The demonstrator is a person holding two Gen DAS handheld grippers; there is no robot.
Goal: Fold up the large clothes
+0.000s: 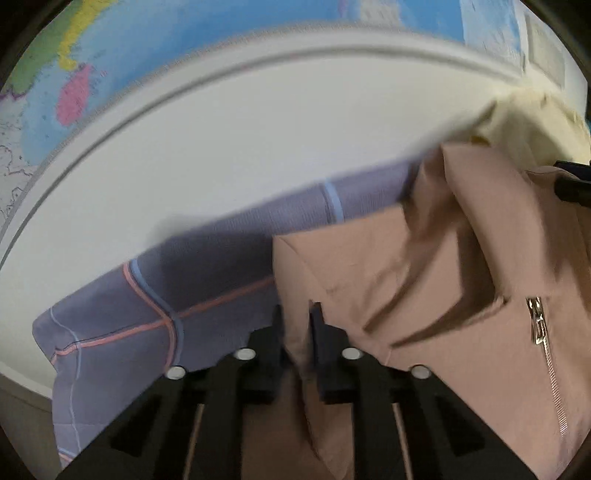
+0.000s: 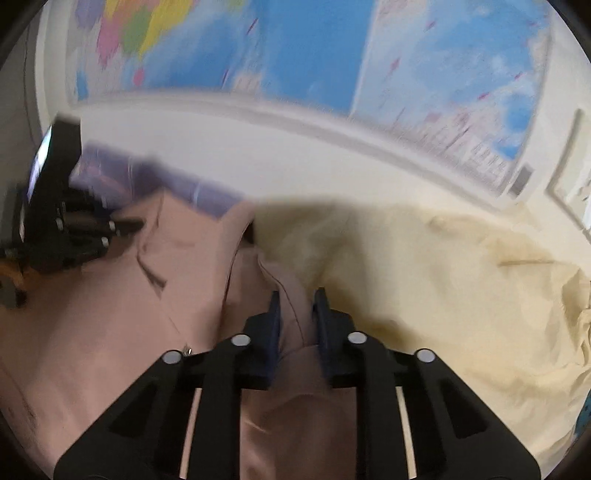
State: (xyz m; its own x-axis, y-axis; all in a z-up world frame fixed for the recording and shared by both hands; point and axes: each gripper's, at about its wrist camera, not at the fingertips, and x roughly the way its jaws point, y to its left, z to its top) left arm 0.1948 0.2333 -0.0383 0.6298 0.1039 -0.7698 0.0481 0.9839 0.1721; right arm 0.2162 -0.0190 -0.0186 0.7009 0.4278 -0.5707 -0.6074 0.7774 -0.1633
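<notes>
- Left gripper (image 1: 297,321): clamped on a fold of pink jacket (image 1: 424,280), over purple bedsheet (image 1: 207,280).
- Right gripper (image 2: 298,306): clamped on jacket's right part, beside cream cloth (image 2: 443,280).

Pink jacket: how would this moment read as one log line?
left gripper: shut on pink jacket | right gripper: shut on pink jacket | jacket lifted, mid-fold | frames blurred

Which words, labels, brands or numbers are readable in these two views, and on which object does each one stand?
No text can be read in either view.
Wall map: its printing is too small and blurred.
Map legend strip: only smeared marks.
Pink zippered garment: no label or brand is visible.
Purple striped cloth and cream cloth: no print is visible.
</notes>
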